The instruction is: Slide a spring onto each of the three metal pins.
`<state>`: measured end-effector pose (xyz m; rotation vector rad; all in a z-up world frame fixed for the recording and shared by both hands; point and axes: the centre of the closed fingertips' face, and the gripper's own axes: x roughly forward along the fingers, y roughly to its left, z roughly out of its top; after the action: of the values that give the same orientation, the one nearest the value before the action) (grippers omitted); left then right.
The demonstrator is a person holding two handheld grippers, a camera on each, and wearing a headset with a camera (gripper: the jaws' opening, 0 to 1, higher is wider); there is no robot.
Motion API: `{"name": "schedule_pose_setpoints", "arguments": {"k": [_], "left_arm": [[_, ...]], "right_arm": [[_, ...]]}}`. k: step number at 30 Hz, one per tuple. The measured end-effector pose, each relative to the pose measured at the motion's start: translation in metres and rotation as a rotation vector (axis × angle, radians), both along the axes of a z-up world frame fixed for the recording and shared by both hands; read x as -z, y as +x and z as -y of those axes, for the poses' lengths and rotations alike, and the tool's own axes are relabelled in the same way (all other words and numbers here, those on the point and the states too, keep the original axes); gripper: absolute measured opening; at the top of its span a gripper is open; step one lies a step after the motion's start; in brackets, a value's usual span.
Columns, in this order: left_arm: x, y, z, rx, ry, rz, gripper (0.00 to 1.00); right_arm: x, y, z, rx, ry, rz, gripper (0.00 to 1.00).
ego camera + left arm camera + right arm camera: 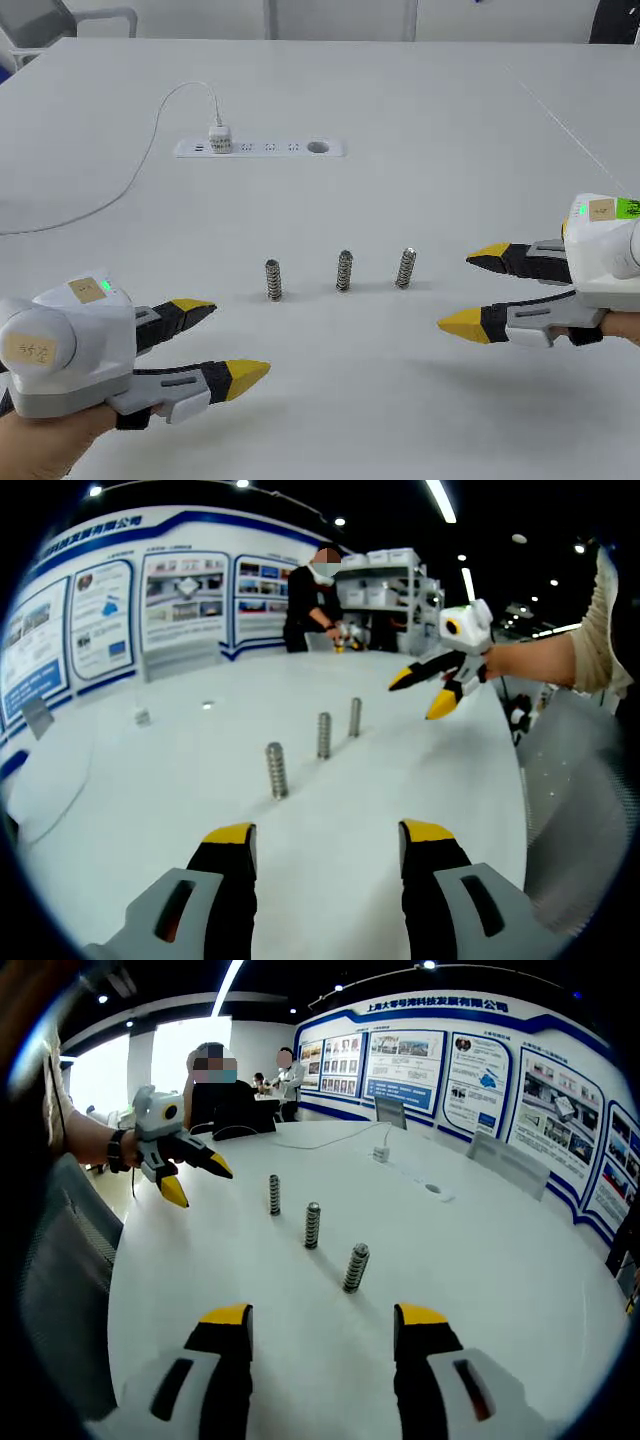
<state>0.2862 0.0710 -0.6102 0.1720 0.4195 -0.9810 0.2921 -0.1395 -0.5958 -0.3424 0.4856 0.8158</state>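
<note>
Tabletop (420,110) holds three springs (344,271); left gripper (238,338), right gripper (455,292) gape; gripper views add posters (480,1070).

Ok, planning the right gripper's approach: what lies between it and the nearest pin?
Nothing: in the head view, bare table separates the right gripper from the nearest pin.

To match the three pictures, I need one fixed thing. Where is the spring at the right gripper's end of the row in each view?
Head view: the spring is at the row's right end, right of centre.
Left gripper view: the spring is farthest of the three, above centre.
Right gripper view: the spring is nearest of the three, above the jaws.
Shared landmark: the white charger.
</note>
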Motion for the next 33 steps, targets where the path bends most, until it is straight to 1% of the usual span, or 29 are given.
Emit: {"name": "schedule_pose_setpoints", "arguments": {"k": [7,14,18,21,33], "left_arm": [[0.000,-0.001,-0.001,-0.008,-0.008,-0.002,0.58],[0.001,-0.002,-0.001,-0.013,-0.011,-0.005,0.58],[0.001,-0.003,0.000,-0.016,-0.013,-0.008,0.58],[0.002,-0.003,0.000,-0.019,-0.017,-0.009,0.58],[0.003,-0.003,-0.003,-0.033,-0.020,-0.016,0.58]], "right_arm": [[0.001,-0.006,0.000,0.004,0.023,0.005,0.62],[0.004,-0.013,0.003,0.018,0.043,0.013,0.64],[0.003,-0.013,0.005,0.027,0.050,0.019,0.64],[0.000,-0.013,0.005,0.037,0.072,0.031,0.65],[0.002,-0.012,0.002,0.035,0.085,0.029,0.65]]}}
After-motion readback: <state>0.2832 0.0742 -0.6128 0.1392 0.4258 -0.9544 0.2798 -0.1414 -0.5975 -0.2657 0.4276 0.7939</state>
